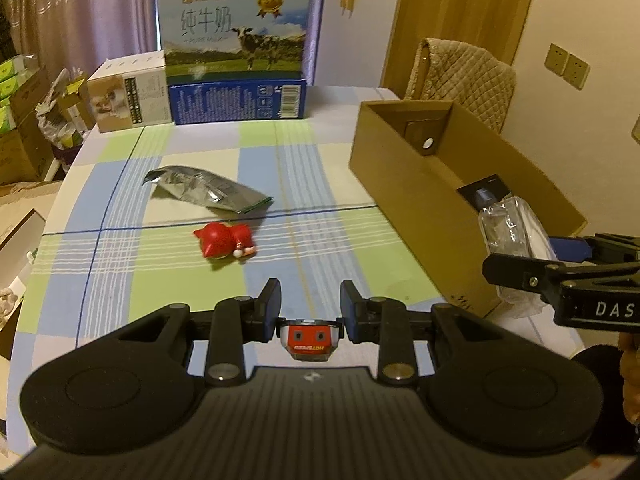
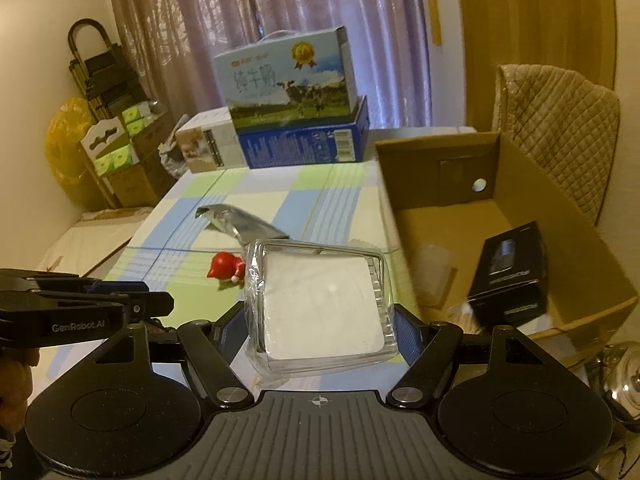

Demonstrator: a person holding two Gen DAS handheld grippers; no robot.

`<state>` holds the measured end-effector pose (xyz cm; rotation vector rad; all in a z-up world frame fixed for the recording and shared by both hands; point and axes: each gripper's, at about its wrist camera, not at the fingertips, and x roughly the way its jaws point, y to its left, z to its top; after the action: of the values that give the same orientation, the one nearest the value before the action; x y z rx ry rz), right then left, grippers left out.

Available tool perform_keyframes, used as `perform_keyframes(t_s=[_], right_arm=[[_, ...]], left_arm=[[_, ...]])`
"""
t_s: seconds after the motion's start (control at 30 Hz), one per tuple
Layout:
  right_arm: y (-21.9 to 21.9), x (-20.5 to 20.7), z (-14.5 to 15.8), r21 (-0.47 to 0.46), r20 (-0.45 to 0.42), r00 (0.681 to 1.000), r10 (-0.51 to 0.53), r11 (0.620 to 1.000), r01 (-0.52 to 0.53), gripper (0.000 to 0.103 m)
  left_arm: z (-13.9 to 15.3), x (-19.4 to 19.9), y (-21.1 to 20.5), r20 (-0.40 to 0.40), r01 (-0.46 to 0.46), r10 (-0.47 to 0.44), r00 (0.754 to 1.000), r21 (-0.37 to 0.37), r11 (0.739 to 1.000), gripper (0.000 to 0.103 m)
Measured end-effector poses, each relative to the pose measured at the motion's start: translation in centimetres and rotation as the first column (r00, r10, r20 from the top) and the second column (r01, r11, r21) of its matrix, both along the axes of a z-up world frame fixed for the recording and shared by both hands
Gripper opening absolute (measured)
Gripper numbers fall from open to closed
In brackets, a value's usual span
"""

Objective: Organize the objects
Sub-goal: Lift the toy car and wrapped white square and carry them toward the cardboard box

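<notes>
Now right tongs (image 2: 320, 316) clamped on clear packet (image 2: 320, 304); left tongs (image 1: 309, 300) apart, empty

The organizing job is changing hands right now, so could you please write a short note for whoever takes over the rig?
Right gripper: shut on the clear plastic box, held beside the cardboard box, not yet inside.
Left gripper: open, empty, hovering over the table behind the red toy.
Done: the black box is in the cardboard box.
Left: drop in the clear plastic box, then collect the red toy and silver pouch from the table.
</notes>
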<state>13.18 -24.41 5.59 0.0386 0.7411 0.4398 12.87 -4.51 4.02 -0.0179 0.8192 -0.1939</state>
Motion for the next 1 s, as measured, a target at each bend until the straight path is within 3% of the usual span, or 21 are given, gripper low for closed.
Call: perform_keyframes(t_s=[0.6, 1.0], right_arm=[[-9.9, 3.1, 4.1, -0.066, 0.076, 0.986, -0.148, 0.986, 0.153, 0.071], [-14.2, 6.0, 4.0, -0.060, 0.061, 0.979, -0.196, 0.978, 0.199, 0.071]], left_arm=[[4.7, 3.9, -10.1, 0.055, 0.172, -0.169, 0.984, -0.058, 0.983, 0.027], [5.7, 8.5, -16.0, 0.045, 0.248, -0.244, 0.969, -0.116, 0.962, 0.027]])
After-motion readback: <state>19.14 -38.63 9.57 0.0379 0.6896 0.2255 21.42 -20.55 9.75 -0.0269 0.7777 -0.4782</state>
